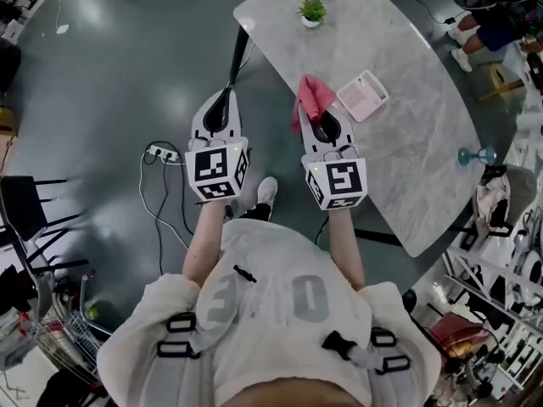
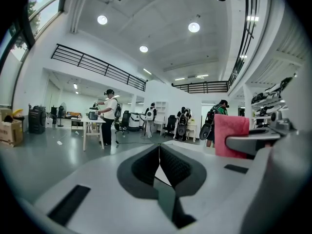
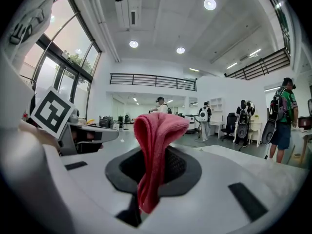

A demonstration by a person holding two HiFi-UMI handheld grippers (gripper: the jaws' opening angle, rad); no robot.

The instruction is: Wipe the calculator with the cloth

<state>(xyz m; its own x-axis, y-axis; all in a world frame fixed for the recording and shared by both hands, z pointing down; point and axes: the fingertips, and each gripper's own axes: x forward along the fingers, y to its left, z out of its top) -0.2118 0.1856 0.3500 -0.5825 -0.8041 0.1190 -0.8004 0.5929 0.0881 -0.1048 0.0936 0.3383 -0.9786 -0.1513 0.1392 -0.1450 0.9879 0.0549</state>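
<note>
In the head view a pink-and-white calculator [image 1: 363,95] lies flat on the grey marble table [image 1: 407,142]. My right gripper [image 1: 318,113] is shut on a pink cloth [image 1: 311,97], which stands up out of the jaws at the table's near-left edge, just left of the calculator. In the right gripper view the cloth [image 3: 157,145] hangs folded between the jaws and hides the fingertips of the right gripper [image 3: 155,152]. My left gripper [image 1: 226,93] is over the dark floor, left of the table. Its jaws are shut with nothing in them, which the left gripper view [image 2: 158,149] shows plainly.
A small potted plant [image 1: 311,11] stands at the table's far end, and a blue stemmed glass [image 1: 475,154] near its right edge. A power strip with cables [image 1: 161,153] lies on the floor by the left gripper. A black chair [image 1: 34,214] is at the left. Several people stand far off [image 2: 108,116].
</note>
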